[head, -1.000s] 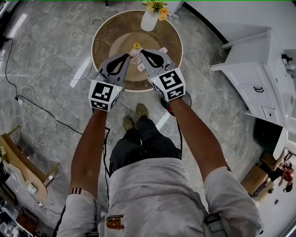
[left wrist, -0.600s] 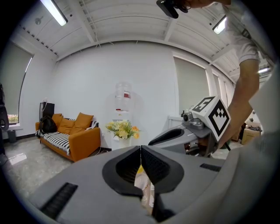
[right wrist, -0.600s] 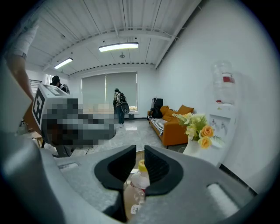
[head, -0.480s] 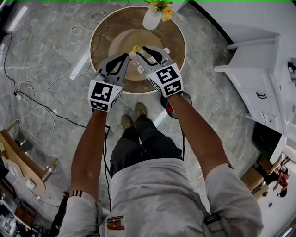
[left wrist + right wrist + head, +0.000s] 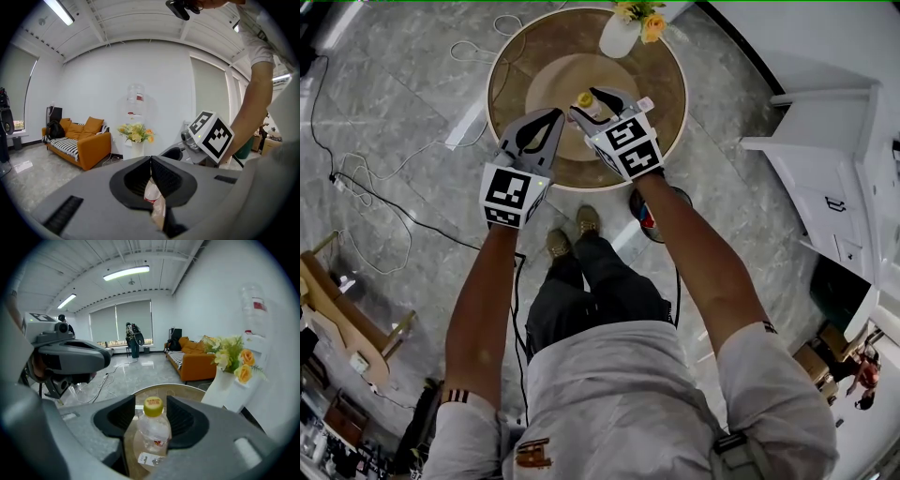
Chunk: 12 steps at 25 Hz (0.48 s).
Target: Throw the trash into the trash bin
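Pinches a crumpled wrapper [image 5: 153,199] in the closed left gripper [image 5: 151,161] for discarding. Straddles the upright bottle [image 5: 152,427] on the desk [image 5: 661,89] with the right gripper [image 5: 151,401], just opened wide, pads clear, probably to grab it.

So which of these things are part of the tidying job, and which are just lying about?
Job: clear plastic bottle with yellow cap; crumpled pale wrapper; likely the small white paper scrap.
Just lying about: white vase of yellow flowers; orange sofa; white water dispenser.
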### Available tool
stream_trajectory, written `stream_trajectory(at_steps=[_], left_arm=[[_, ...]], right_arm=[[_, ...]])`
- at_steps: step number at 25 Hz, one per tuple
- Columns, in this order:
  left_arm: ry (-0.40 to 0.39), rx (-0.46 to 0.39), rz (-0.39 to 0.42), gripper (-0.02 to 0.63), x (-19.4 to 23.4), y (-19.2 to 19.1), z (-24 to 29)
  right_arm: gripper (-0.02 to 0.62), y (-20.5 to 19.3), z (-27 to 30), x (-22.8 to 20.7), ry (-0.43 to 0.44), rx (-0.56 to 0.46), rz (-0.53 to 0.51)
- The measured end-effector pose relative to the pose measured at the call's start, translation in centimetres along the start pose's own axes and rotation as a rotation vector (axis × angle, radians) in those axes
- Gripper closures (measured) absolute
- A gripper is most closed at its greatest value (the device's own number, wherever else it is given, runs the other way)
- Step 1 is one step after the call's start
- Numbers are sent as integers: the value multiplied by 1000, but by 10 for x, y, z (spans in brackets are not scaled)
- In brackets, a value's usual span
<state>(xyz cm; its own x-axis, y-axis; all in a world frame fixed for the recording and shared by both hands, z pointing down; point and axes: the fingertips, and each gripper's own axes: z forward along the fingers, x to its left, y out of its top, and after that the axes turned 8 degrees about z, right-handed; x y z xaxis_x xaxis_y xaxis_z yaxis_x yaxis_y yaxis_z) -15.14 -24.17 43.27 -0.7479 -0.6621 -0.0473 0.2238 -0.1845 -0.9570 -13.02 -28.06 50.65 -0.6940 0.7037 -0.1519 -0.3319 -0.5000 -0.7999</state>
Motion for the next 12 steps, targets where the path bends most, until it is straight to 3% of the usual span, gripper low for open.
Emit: stream_trajectory(at_steps=[5, 7, 12], left_arm=[[3, 4, -2, 604, 1, -3, 2], [3, 6, -2, 604, 0, -3, 2], [0, 24, 2, 604, 1, -3, 0]], right_arm=[[411, -11, 9, -6, -8, 36, -3], [459, -11, 10, -7, -9, 32, -11], [463, -4, 8, -3, 4, 14, -30]])
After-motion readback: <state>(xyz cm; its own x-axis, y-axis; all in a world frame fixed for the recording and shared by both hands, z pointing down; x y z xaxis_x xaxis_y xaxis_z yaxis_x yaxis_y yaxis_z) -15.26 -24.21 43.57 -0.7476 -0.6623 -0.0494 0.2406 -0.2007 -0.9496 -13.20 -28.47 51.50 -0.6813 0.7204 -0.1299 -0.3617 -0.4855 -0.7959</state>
